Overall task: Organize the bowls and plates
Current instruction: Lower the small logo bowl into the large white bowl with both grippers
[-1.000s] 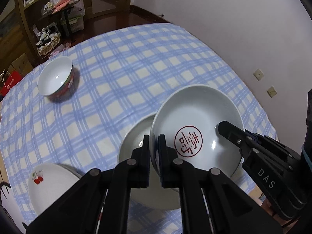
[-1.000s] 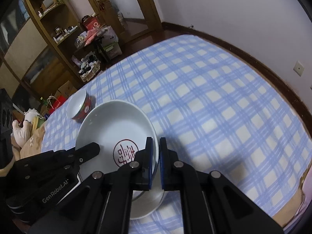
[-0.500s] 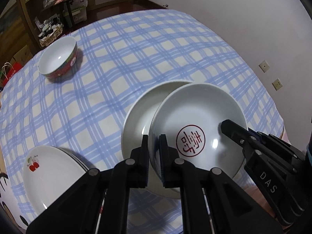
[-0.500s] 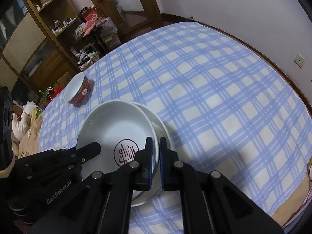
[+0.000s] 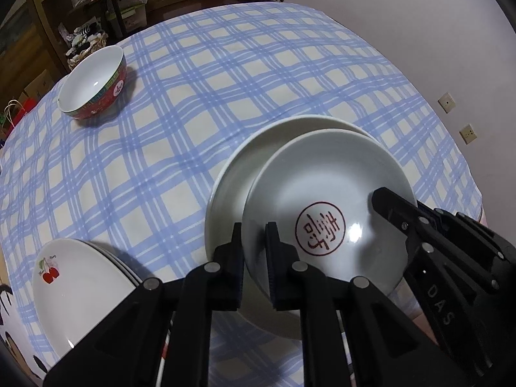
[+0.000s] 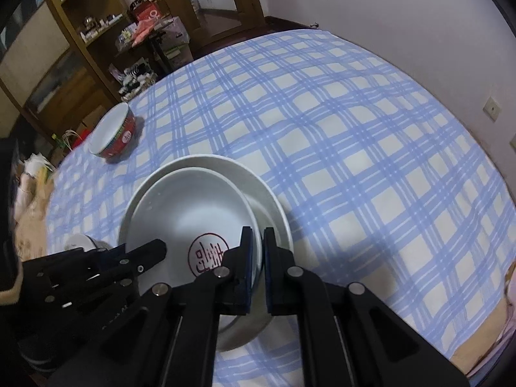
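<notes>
A: Where was the white glazed ceramic plate with the red seal (image 5: 325, 222)?

B: Over a larger plain white plate (image 5: 245, 161) on the blue-checked tablecloth (image 5: 180, 103). The left gripper (image 5: 254, 248) and right gripper (image 6: 256, 261) each pinched opposite rims, fingers narrow.

A: Handling?

B: Rigid, slick, breakable (likely moderately heavy); rim grips suited it. Readable lettering: "DAS" on the right gripper.

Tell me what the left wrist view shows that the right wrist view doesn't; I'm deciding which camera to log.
Only the left wrist view shows the cherry-print plate stack clearly. Only the right wrist view shows the doorway and glass-front cabinet. Both show the red-stamped plate pinched by the left gripper and right gripper above the white plate, plus the red bowl.
</notes>
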